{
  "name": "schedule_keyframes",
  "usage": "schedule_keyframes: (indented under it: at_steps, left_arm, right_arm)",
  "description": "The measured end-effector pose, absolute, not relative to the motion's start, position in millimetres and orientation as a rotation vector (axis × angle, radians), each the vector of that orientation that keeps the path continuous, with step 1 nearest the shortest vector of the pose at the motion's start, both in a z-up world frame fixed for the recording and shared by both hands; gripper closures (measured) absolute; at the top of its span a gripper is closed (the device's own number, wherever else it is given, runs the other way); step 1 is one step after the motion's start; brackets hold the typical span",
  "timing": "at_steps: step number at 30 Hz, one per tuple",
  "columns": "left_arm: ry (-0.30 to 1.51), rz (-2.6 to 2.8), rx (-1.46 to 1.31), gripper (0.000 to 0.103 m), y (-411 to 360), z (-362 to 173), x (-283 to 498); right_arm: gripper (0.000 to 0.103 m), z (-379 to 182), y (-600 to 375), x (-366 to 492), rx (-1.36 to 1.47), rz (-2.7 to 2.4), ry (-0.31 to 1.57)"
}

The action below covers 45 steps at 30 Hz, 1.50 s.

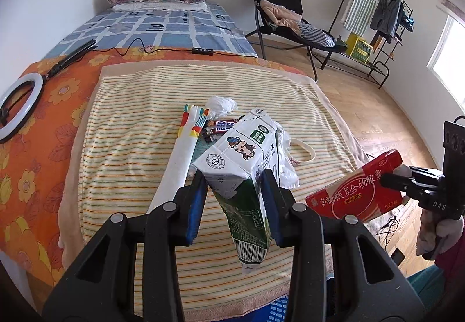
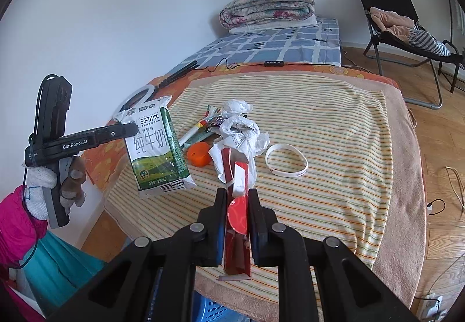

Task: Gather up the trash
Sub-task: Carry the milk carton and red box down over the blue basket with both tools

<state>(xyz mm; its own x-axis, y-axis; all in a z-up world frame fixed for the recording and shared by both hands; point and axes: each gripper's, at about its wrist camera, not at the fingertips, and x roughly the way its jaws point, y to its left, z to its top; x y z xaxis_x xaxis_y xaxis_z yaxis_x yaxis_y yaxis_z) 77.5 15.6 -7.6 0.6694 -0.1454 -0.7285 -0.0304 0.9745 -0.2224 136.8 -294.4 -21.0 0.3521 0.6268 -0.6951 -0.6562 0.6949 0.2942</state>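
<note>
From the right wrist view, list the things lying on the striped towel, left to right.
Orange round object → crumpled white plastic bag → white wristband. The wrappers behind the bag overlap too much to order.

Green-white milk carton (image 1: 247, 176) and red box (image 1: 357, 191) held aloft; crumpled wrappers (image 2: 241, 130), perhaps plastic, lie on striped towel (image 2: 334, 118).

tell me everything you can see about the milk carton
The milk carton is a small white and green paper box with Chinese lettering, a meadow picture, a cartoon figure and a barcode. It looks dented and emptied. The left tongs are shut on it near its middle, holding it tilted in the air above the striped blanket. Nothing else touches it.
</note>
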Motion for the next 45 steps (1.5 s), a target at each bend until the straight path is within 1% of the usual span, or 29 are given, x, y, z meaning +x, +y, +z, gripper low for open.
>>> schedule_keyframes:
  at_steps: [8, 15, 20, 31, 45]
  left_arm:
    - [0.824, -0.095, -0.199, 0.065, 5.7, 1.4, 37.0]
    - [0.802, -0.102, -0.214, 0.065, 2.6, 12.7, -8.1]
    - [0.815, -0.086, -0.219, 0.065, 5.3, 8.3, -38.9]
    - [0.867, -0.054, -0.255, 0.065, 8.7, -26.2, -91.0]
    - [0.984, 0.005, -0.268, 0.065, 8.6, -87.7, -109.8]
  right_arm:
    - [0.091, -6.3, -296.5, 112.7, -0.007, 0.839, 0.870]
    - [0.091, 2.6, -292.9, 69.5, 0.019, 0.883, 0.864]
    - [0.091, -1.7, -291.8, 40.7, 0.038, 0.910, 0.887]
    - [0.091, -29.5, -291.1, 1.0, 0.054, 0.917, 0.964]
    - [0.091, -86.7, -284.5, -15.0, 0.051, 0.875, 1.094]
